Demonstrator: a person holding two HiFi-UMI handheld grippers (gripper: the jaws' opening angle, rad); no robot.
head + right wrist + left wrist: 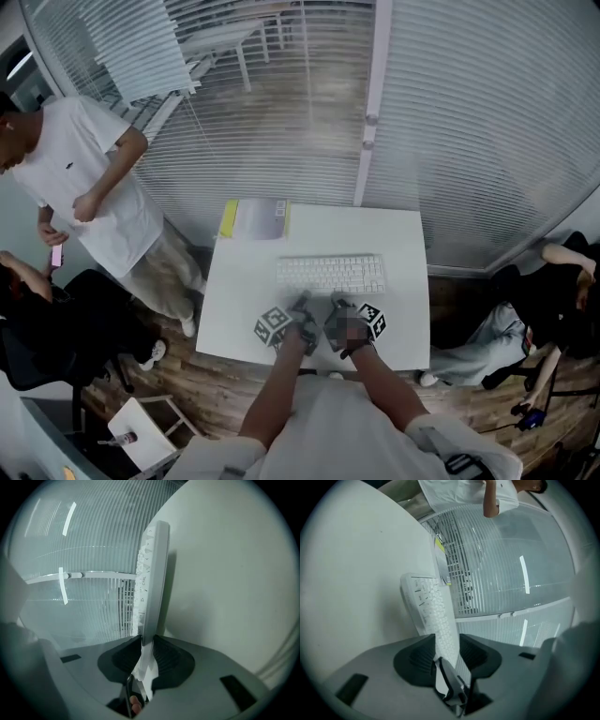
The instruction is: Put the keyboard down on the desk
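Note:
A white keyboard [330, 274] lies level over the middle of the white desk [403, 328]; I cannot tell whether it rests on the desk or hangs just above it. My left gripper [298, 307] is shut on the keyboard's near edge, left of centre. My right gripper [339, 304] is shut on the same edge just to its right. In the left gripper view the keyboard [435, 616] runs away from the left gripper [443, 654], pinched between the dark pads. In the right gripper view the keyboard [152, 583] shows edge-on, clamped in the right gripper [145, 649].
A booklet with a yellow edge [255, 218] lies at the desk's far left corner. A glass wall with blinds [450, 112] stands behind the desk. A person in a white T-shirt [84, 187] stands left; another person [553, 300] sits right. A black chair [56, 347] is at the near left.

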